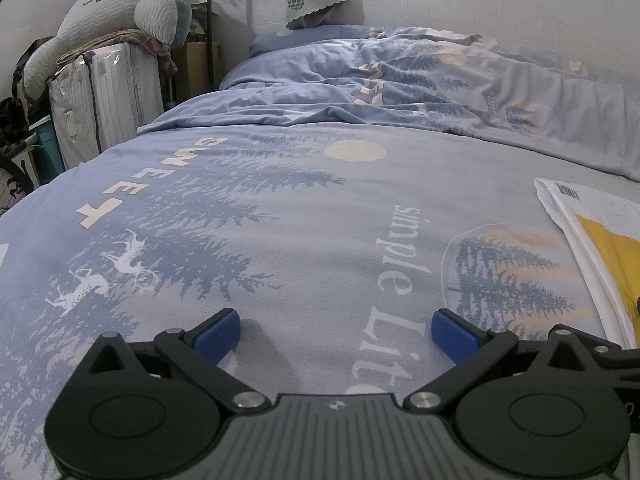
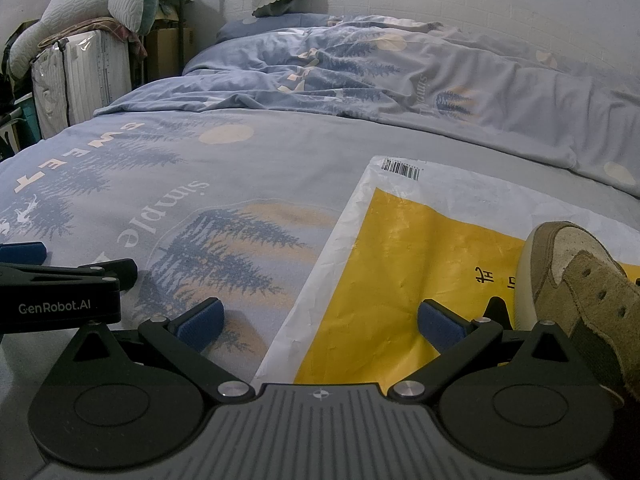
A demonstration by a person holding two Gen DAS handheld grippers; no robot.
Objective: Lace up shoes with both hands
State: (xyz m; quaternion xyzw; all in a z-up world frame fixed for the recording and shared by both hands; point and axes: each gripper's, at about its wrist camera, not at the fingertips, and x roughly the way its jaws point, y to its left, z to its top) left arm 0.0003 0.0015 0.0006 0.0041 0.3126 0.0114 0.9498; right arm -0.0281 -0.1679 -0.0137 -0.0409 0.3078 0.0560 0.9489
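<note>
A tan suede shoe [image 2: 580,280] with empty lace holes lies at the right edge of the right wrist view, on a white and yellow plastic mailer bag [image 2: 404,240]. No lace shows. My right gripper [image 2: 320,326] rests open over the bag's left edge, just left of the shoe, with nothing between its blue pads [image 2: 438,326]. My left gripper [image 1: 336,336] is open over the bare blue bedsheet, holding nothing; the shoe is out of its view. Its body also shows at the left of the right wrist view as the left gripper [image 2: 60,284].
Everything lies on a bed with a blue tree-print sheet [image 1: 280,220]. A rumpled duvet [image 1: 440,80] lies at the far end. The mailer bag's edge [image 1: 592,240] shows right of my left gripper. A white suitcase [image 1: 108,96] with a plush toy on top stands left of the bed.
</note>
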